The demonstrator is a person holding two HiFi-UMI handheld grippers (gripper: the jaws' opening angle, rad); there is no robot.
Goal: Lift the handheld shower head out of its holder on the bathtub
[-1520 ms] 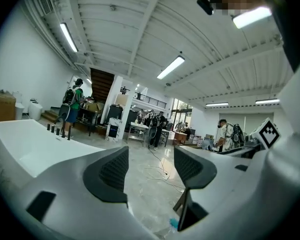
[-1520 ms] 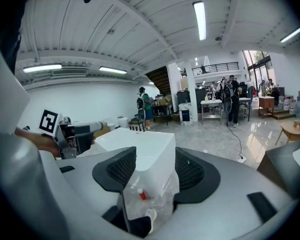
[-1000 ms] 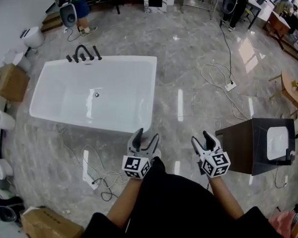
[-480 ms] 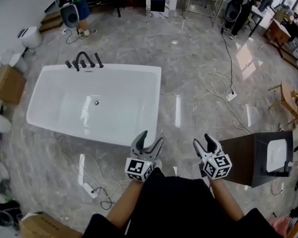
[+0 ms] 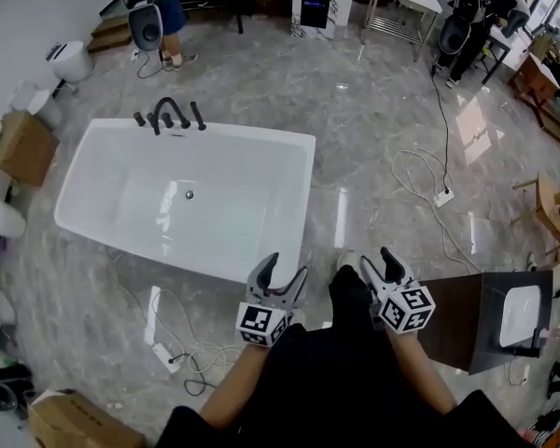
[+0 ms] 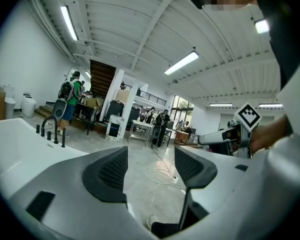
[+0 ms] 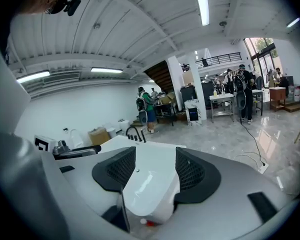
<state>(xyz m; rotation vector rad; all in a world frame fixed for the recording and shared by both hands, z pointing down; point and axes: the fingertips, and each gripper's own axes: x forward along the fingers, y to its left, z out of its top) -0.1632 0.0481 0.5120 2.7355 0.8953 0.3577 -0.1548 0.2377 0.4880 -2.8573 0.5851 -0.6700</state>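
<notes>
The left gripper [image 5: 285, 269] and right gripper [image 5: 378, 261] hang released and empty, since the bathtub [image 5: 247, 138] and its shower fittings [image 5: 168, 115] lie far ahead, beyond reach.

Both grippers low at centre, jaws apart
Left gripper [image 5: 285, 270] and right gripper [image 5: 377, 260] point forward side by side, jaws spread on both.
</notes>
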